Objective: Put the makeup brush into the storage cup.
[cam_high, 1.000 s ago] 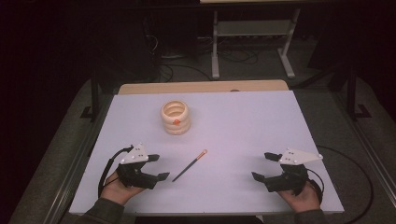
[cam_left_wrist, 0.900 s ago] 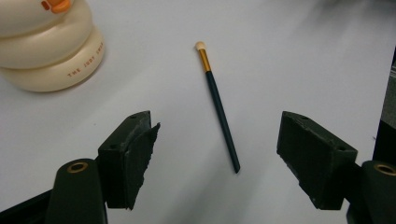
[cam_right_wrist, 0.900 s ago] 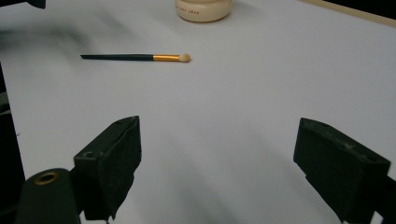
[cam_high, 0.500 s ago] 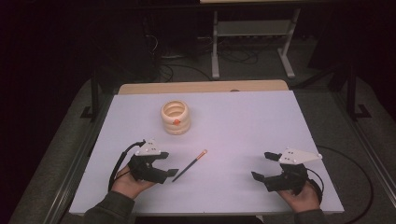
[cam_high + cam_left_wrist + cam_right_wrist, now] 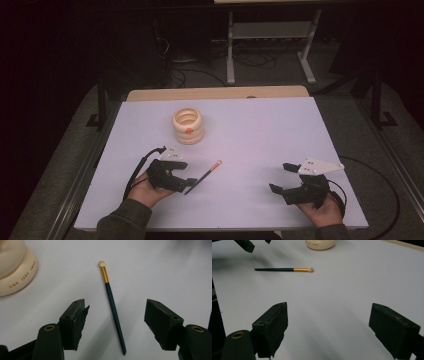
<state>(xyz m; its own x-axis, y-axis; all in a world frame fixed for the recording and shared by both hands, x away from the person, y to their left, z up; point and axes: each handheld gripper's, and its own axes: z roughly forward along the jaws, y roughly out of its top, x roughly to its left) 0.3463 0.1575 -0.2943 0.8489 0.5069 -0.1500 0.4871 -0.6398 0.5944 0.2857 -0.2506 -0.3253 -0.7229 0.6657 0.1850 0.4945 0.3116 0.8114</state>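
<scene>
- The table [image 5: 260,130] has a pale, plain top with a strip of wood along its far edge; the floor around it is dark.
- A thin brush [image 5: 203,177] lies flat on the table, left of the middle and toward the near side. In the left gripper view the brush [image 5: 112,303] has a dark handle, a gold band and a small pale tip.
- In the high view the tip points away to the right, and the handle end lies just beside the left gripper.
- The left gripper [image 5: 184,183] is held in the person's left hand [image 5: 145,190] at the near left. Its jaws stand wide apart and hold nothing.
- In the left gripper view the brush handle lies on the table between the two jaws, touching neither.
- A cream ribbed jar [image 5: 188,126] stands upright beyond the brush, apart from it. In the left gripper view the jar [image 5: 15,270] shows orange lettering along its base.
- The right gripper [image 5: 282,178] is held in the right hand [image 5: 322,212] at the near right, well apart from the brush. Its jaws are spread wide, with bare table between them.
- In the right gripper view the brush [image 5: 284,269] lies across the far table, with the jar [image 5: 320,244] beyond it.
- A cable [image 5: 385,200] trails from the right gripper off the right edge of the table.
</scene>
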